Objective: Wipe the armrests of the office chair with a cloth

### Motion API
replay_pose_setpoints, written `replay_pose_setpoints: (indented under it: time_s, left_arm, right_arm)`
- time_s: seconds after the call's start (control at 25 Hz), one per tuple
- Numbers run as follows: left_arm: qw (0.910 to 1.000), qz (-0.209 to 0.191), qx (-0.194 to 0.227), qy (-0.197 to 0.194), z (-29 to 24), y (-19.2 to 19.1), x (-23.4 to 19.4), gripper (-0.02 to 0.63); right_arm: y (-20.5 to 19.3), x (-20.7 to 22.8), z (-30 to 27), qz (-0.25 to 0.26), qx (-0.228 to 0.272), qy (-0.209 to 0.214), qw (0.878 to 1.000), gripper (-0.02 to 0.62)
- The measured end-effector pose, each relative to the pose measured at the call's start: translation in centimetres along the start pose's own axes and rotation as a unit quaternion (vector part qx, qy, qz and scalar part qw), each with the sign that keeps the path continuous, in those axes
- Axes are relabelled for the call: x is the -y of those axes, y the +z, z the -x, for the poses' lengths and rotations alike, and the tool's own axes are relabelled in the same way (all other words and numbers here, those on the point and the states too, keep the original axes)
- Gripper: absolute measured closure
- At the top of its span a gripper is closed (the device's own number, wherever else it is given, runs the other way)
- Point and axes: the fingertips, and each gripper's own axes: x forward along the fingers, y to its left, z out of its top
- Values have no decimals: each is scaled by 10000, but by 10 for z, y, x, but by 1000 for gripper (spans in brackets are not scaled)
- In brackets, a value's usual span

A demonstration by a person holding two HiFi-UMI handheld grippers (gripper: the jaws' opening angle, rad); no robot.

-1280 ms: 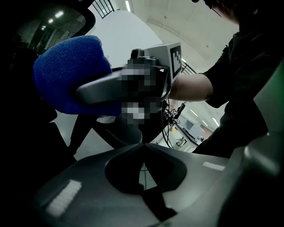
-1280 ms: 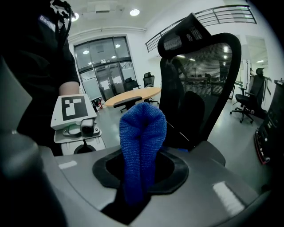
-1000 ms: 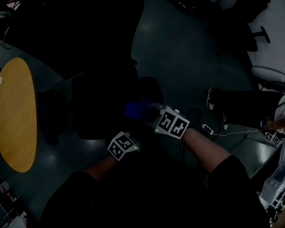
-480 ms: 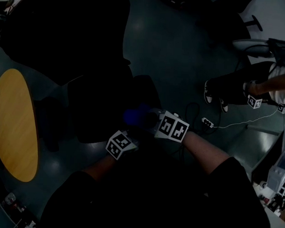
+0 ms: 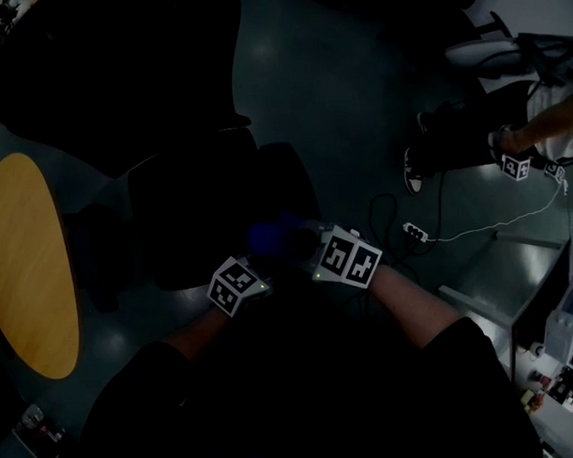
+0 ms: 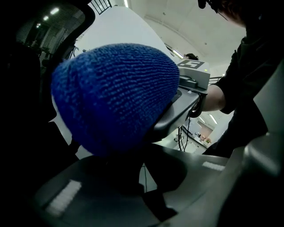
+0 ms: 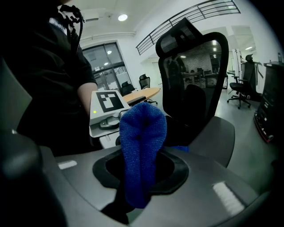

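Far left in my head view is the yellow oval table (image 5: 32,261), and next to it stands the black office chair (image 5: 203,202). It is very dark, so I cannot pick out its armrests there.

The left gripper (image 5: 252,269) sits at the chair's near edge and points at the blue cloth (image 5: 270,237). In the left gripper view its jaws are drawn close together, with only a narrow slit of light between them. The cloth (image 6: 115,93) bulks right above them and its underside sinks into shadow in the hollow. I cannot tell whether these jaws pinch it.

The right gripper (image 5: 309,241) comes at the cloth from the other side, just beside the left one. In the right gripper view its jaws are closed on the cloth (image 7: 142,146). The cloth stands up out of them as a folded, rounded loop. Behind the loop is the left gripper (image 7: 106,113), facing me with its marker cube. To the right of that is the chair's mesh back (image 7: 195,80).

Further right on the floor lies a white power strip (image 5: 416,234) with its cable. Another person (image 5: 553,120) sits at the far right edge.
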Motion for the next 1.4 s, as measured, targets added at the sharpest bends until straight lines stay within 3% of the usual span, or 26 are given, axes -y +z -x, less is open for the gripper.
replay_pose_setpoints:
  time_s: [0.52, 0.8, 1.24, 1.4]
  left_arm:
    - [9991, -257, -251, -218, -1, -9, 17, 589]
    - [9985, -415, -306, -187, 0, -6, 21, 589]
    - [9986, -438, -310, 5, 4, 0, 18, 589]
    - [9971, -640, -405, 60, 1, 3, 19, 589]
  right_arm:
    - [-12, -18, 11, -531, 264, -228, 9980, 485]
    - [14, -2, 38, -805, 885, -456, 9918, 485]
    - [69, 58, 81, -341, 1136, -726, 9903, 485]
    - [78, 77, 85, -197, 1115, -720, 9910, 485]
